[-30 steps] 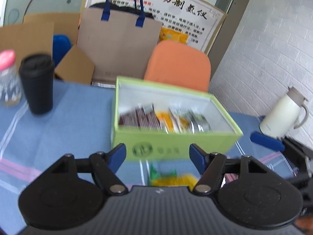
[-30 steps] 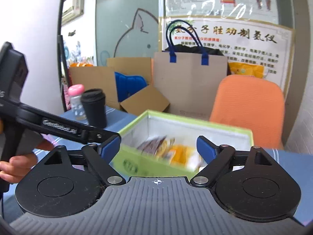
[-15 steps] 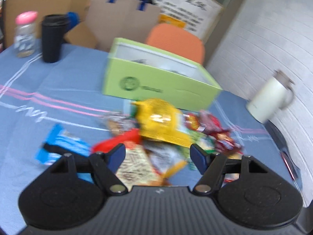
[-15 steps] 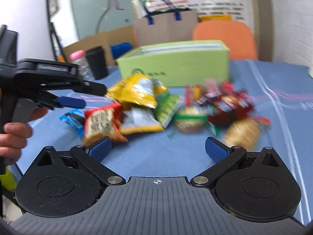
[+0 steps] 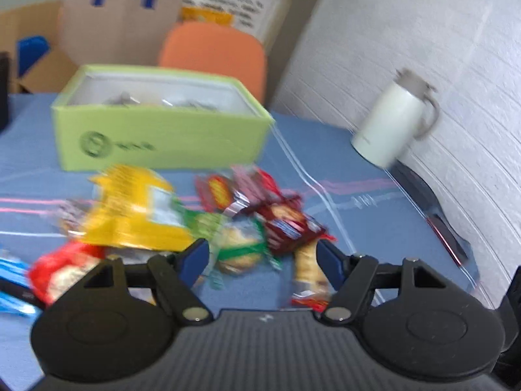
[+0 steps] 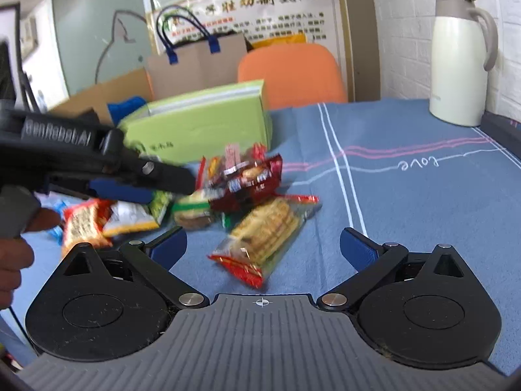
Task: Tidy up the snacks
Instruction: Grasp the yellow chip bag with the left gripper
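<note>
A pile of snack packets lies on the blue tablecloth in front of a green box [image 5: 159,130], which holds several packets. The pile has a yellow bag [image 5: 133,215], a dark red packet [image 5: 286,224], a round green-wrapped biscuit [image 5: 239,254] and a clear cracker pack [image 6: 267,231]. My left gripper [image 5: 262,257] is open and empty, just above the near edge of the pile; it also shows in the right wrist view [image 6: 136,182]. My right gripper [image 6: 262,247] is open and empty, with the cracker pack between its fingers' line of sight.
A white thermos jug [image 6: 462,62] stands at the table's far right by the brick wall. An orange chair [image 6: 289,71], a paper bag [image 6: 198,62] and cardboard boxes stand behind the table. The green box also shows in the right wrist view [image 6: 202,123].
Both grippers have drawn back from the green box and lowered toward the snack pile. The left gripper has swung to the right. Both stay open.
</note>
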Demonstrator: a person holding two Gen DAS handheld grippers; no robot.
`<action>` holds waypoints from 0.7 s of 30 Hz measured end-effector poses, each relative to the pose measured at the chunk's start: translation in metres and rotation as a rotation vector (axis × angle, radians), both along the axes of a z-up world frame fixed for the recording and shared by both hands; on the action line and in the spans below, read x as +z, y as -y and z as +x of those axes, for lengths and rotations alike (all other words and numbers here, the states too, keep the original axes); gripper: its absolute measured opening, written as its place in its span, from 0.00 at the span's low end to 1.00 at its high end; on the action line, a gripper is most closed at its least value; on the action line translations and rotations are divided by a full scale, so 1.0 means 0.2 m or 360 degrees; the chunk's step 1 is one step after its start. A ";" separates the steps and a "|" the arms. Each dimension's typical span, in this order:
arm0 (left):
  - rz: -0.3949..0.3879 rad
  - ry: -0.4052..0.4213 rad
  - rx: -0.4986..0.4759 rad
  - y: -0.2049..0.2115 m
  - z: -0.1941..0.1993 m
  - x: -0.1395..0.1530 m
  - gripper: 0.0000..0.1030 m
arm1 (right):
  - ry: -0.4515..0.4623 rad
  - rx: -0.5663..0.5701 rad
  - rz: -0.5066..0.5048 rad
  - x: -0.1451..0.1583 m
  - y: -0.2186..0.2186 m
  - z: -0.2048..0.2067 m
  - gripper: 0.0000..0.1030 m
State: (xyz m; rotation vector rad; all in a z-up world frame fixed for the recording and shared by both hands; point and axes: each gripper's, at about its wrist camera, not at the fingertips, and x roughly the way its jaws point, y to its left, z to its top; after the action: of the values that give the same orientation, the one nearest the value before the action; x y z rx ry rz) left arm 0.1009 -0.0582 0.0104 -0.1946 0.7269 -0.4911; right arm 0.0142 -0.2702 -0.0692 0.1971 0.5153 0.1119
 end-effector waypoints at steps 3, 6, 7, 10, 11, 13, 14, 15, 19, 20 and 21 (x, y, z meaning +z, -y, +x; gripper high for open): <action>0.0051 0.0100 0.0226 -0.19 0.04 0.08 0.70 | 0.0050 0.0143 0.0067 0.04 -0.07 0.08 0.88; 0.0112 0.0066 0.0295 -0.32 0.17 0.10 0.70 | 0.0079 0.0308 0.0065 0.08 -0.23 0.21 0.88; 0.0119 0.0033 0.0269 -0.34 0.22 0.08 0.70 | 0.0087 0.0362 0.0059 0.08 -0.30 0.26 0.88; 0.0092 -0.0075 0.0163 -0.36 0.34 0.02 0.70 | 0.0072 0.0495 0.0044 0.08 -0.47 0.39 0.88; 0.0081 -0.0111 0.0137 -0.35 0.37 0.00 0.70 | 0.0071 0.0524 0.0033 0.07 -0.52 0.42 0.88; 0.0064 -0.0150 0.0098 -0.35 0.41 -0.05 0.69 | 0.0046 0.0532 0.0005 0.06 -0.58 0.49 0.88; 0.0060 -0.0156 0.0088 -0.35 0.43 -0.06 0.69 | 0.0029 0.0535 -0.0001 0.05 -0.61 0.52 0.85; 0.0052 -0.0157 0.0075 -0.35 0.44 -0.07 0.69 | 0.0013 0.0539 0.0005 0.04 -0.62 0.55 0.85; 0.0003 -0.0201 0.0009 -0.34 0.50 -0.12 0.69 | -0.0039 0.0553 0.0049 0.01 -0.66 0.65 0.81; 0.0014 -0.0219 -0.0007 -0.33 0.51 -0.14 0.66 | -0.0053 0.0555 0.0053 0.00 -0.66 0.67 0.79; 0.0007 -0.0239 -0.0028 -0.33 0.51 -0.16 0.63 | -0.0068 0.0562 0.0051 -0.01 -0.67 0.69 0.78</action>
State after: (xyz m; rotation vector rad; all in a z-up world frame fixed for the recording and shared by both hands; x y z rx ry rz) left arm 0.2037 0.0080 -0.0221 -0.2229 0.8770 -0.4955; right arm 0.1520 -0.1371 -0.0710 0.1385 0.5876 0.4609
